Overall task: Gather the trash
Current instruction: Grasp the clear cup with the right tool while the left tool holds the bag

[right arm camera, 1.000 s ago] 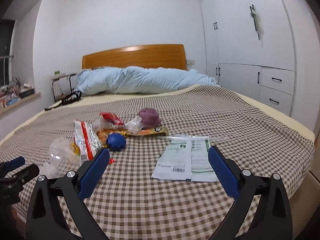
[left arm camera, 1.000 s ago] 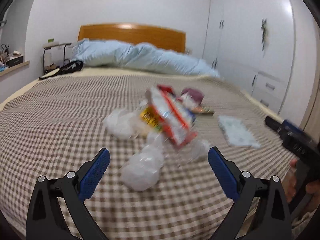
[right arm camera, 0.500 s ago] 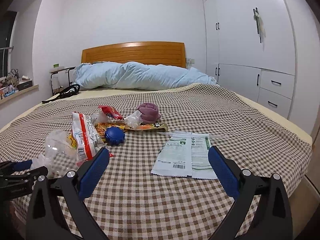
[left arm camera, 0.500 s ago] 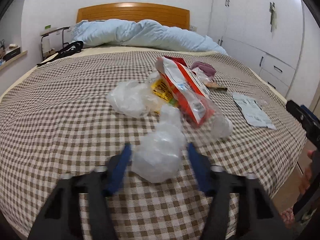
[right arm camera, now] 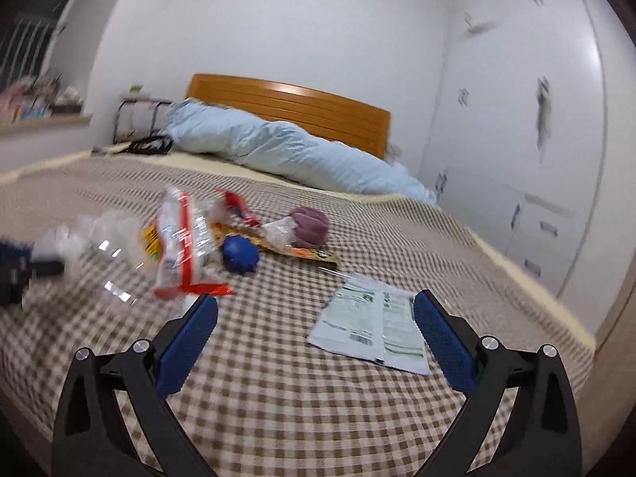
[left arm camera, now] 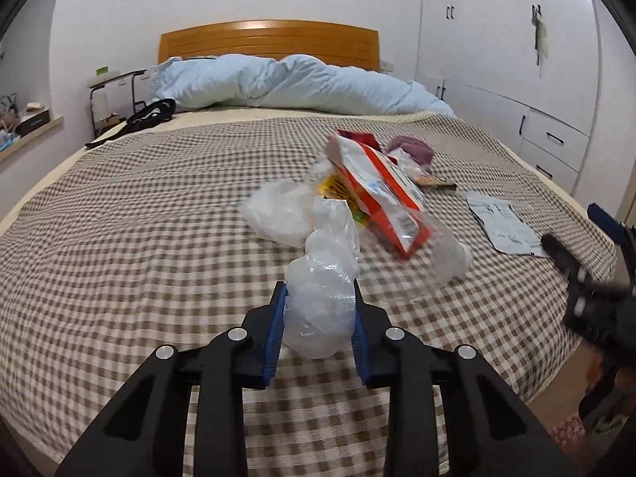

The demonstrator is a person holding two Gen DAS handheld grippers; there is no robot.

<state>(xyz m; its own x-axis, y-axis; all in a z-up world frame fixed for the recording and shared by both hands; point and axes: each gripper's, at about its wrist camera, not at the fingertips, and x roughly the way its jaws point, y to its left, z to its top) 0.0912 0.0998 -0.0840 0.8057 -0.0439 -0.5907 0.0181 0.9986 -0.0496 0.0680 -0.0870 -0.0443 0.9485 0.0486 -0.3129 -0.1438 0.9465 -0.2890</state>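
A bed [left arm camera: 119, 246] covered by a brown-and-white checked blanket fills a white-walled room, with a wooden headboard [left arm camera: 270, 39], a pale blue duvet [left arm camera: 302, 87] bunched at its head and white wardrobes [left arm camera: 516, 59] along the right side. Trash is scattered mid-bed: a red-and-white wrapper [left arm camera: 381, 194], a blue ball [right arm camera: 239, 255] and a flat white pouch [right arm camera: 373, 324]. The left gripper [left arm camera: 318, 310] has just been closing and is clamped on a crumpled clear plastic bag [left arm camera: 322, 302]. The right gripper [right arm camera: 316, 326] is spread wide above the blanket, with nothing held.
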